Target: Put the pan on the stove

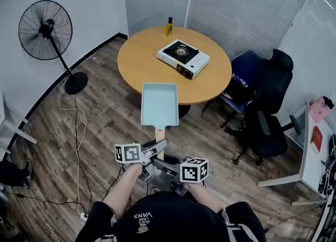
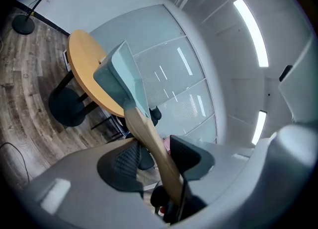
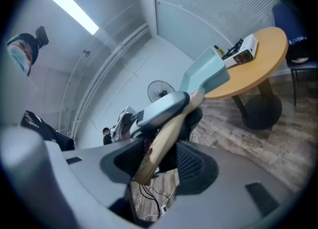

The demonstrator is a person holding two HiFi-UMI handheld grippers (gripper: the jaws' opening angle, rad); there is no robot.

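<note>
Person's black top [image 1: 168, 217] fills the bottom of the head view, with the round bench [image 1: 142, 62] ahead. Pale blue pan [image 1: 159, 104] is up in the air by the bench's near edge, kept level for the trip to the stove [image 1: 182, 58]. Left gripper [image 2: 158, 159] jaws clamp the wooden handle [image 2: 149, 133]. Right gripper [image 3: 161, 161] jaws look closed on its butt end, probably steadying it

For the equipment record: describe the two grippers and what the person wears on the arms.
Both the left gripper and right gripper have smooth grey moulded bodies and jaws lined with dark ribbed pads. Each carries a white cube with black square markers. The person wears a black top with white lettering; forearms unsleeved.
</note>
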